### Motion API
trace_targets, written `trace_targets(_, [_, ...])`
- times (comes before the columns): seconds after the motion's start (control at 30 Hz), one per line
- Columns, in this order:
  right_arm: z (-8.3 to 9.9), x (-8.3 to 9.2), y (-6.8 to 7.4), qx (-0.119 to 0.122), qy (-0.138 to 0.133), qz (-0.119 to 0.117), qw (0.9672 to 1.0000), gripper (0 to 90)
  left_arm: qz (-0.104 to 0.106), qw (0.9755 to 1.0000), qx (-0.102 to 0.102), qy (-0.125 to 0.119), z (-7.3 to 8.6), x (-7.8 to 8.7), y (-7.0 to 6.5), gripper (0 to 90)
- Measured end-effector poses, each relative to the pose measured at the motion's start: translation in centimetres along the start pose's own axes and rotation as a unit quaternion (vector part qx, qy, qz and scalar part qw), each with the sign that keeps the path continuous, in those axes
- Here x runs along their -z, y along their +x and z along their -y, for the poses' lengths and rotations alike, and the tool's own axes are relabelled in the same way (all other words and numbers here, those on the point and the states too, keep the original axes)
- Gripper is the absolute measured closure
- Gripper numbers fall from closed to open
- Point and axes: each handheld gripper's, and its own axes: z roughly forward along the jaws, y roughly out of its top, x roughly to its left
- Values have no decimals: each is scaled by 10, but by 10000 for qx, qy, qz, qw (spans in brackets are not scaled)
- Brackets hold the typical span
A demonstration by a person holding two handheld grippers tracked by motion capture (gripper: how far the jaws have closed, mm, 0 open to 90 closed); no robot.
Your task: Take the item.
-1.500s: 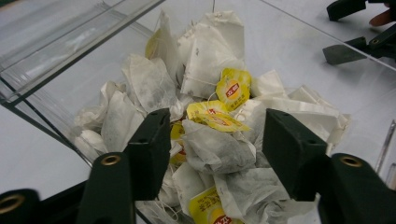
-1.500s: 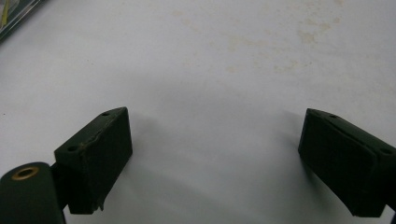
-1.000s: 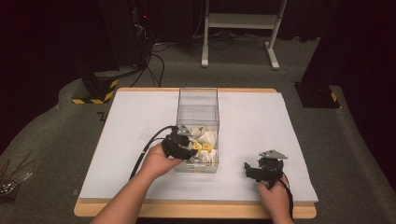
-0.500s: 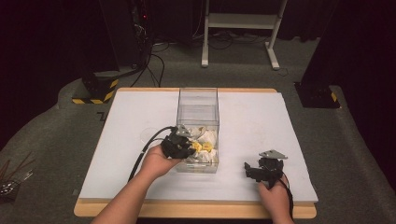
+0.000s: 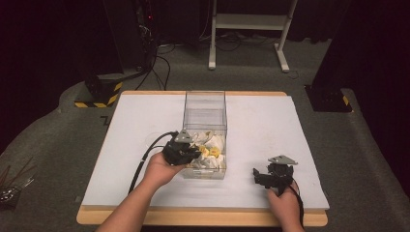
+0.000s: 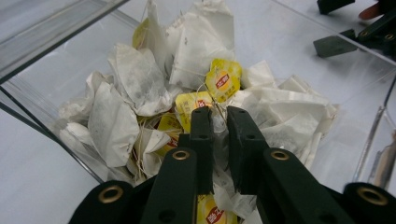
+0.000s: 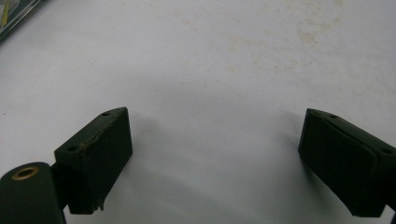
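So the left gripper is reaching into the near end of the clear box, sitting right on the pile of tea bags in there. Its jaws have just been closing and are now pinching together on a white tea bag, just below a yellow tag. To the right of the box, well apart from it, the right gripper is resting low over the white table, jaws spread wide with just bare table between them.
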Motion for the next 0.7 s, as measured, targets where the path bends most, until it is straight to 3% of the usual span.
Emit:
trace_targets(0.47, [0,0,0,2,1,2,10000,98,16,9978,45,-665,6,15,5,817])
trace_targets(0.7, [0,0,0,0,1,4,10000,98,-20,9968,91,-791,8,20,7,819])
